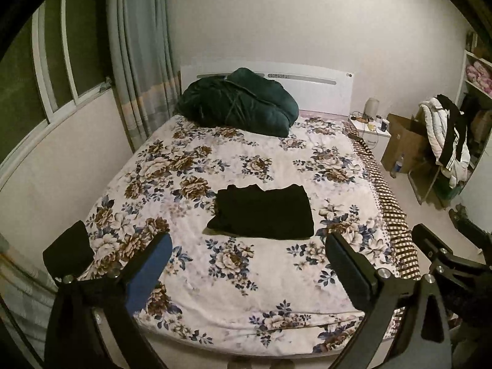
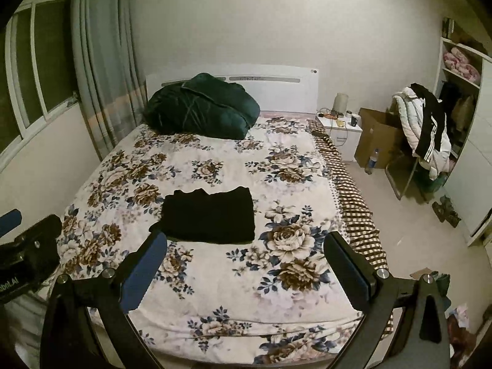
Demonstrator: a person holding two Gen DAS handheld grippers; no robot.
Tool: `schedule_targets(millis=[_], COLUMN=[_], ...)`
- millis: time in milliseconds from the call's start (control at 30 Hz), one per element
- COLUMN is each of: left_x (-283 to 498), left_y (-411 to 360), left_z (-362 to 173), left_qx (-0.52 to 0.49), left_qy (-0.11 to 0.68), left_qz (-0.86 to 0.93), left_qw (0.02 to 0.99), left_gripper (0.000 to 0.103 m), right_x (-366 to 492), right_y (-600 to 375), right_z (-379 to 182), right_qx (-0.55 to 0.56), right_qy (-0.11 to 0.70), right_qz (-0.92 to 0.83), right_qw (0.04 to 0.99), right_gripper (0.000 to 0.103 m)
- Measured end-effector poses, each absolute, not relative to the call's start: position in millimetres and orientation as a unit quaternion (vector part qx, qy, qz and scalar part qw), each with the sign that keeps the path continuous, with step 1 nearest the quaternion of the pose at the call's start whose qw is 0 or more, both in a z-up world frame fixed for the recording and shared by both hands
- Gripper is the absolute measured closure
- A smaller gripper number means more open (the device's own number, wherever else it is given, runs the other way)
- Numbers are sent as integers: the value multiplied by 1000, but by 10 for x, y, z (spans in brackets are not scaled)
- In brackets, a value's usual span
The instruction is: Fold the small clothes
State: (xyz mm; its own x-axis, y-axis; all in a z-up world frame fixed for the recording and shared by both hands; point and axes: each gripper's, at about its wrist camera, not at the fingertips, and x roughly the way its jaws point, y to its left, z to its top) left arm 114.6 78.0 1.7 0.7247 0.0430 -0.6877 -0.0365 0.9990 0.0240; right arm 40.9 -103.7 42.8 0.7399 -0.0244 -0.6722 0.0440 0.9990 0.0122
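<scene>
Black garment folded on the floral bedspread

Black garment point(image 1: 263, 212) lies as a flat, roughly rectangular folded bundle on the floral bedspread point(image 1: 215, 276), near the middle of the bed and toward its foot end. No gripper touches it. The left gripper point(image 1: 249, 264) is held above the near part of the bed with its fingers spread wide and nothing between them; the garment sits just beyond the tips. The right gripper point(image 2: 246, 261) is likewise spread wide and empty, with the garment ahead and slightly left of its centre. In the left wrist view, part of the right gripper shows at the right edge. At the head of the bed a dark green quilt point(image 1: 240, 103) is bundled against the white headboard point(image 1: 319, 86). A white nightstand point(image 2: 341, 132) stands beside the bed, with a cardboard box point(image 2: 378, 135) next to it
</scene>
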Motion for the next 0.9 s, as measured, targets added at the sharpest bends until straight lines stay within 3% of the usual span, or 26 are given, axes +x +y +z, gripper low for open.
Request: schedule_targets(millis=[900], left_x=[914], left_y=[862], left_z=[48], left_qx=[9], left_qy=[365], left_qz=[44], left_qw=[930], left_gripper=[1], right_x=[175], right_y=[-896], right_z=[524], right_qx=[17], right_qy=[349], right_qz=[-4], right_qw=[937], right_gripper=[0])
